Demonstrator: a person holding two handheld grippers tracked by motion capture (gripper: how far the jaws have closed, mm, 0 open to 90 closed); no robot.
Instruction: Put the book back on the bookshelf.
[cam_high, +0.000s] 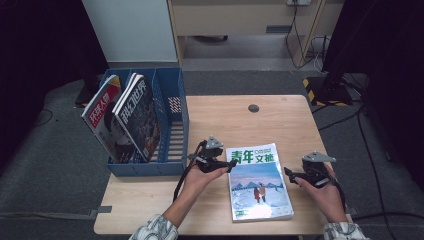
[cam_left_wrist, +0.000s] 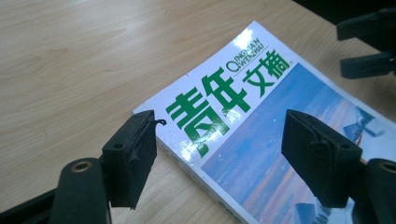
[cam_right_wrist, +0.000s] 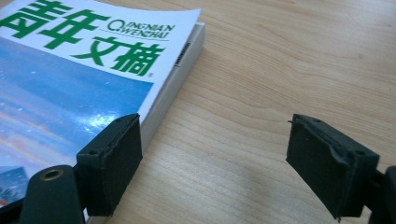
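Jaws on both grippers stand apart and hold nothing. Seen from above, the left gripper (cam_high: 231, 165) sits at the near-spine top corner of the magazine (cam_high: 258, 182), and the right gripper (cam_high: 289, 173) hovers just beside the magazine's opposite long edge. In the left gripper view, one pad (cam_left_wrist: 133, 154) lies off the magazine's corner over the bare table (cam_left_wrist: 84, 60) while the other pad (cam_left_wrist: 317, 156) hangs above the blue cover picture; neither presses on the magazine (cam_left_wrist: 252, 126). In the right gripper view, one pad (cam_right_wrist: 112, 161) stands at the magazine's page edge and the other stands well out over the wood, so the magazine (cam_right_wrist: 84, 79) is not between them.

Everything else sits relative to that magazine: it lies flat, cover up, on the wooden table, and the blue file rack (cam_high: 172, 125) stands to its left, holding two other magazines (cam_high: 127, 117) upright in its two left bays, with the bay nearest the flat magazine free.

As a judgement, the magazine looks light but floppy: a thick block of soft pages under a glossy cover that reflects the light and is likely slippery. Pinched at one corner it would probably sag and fan open. The bound spine is the stiffest place to grip, taken across the full thickness; the cover curling up at the top corner offers a lip to get a pad underneath.
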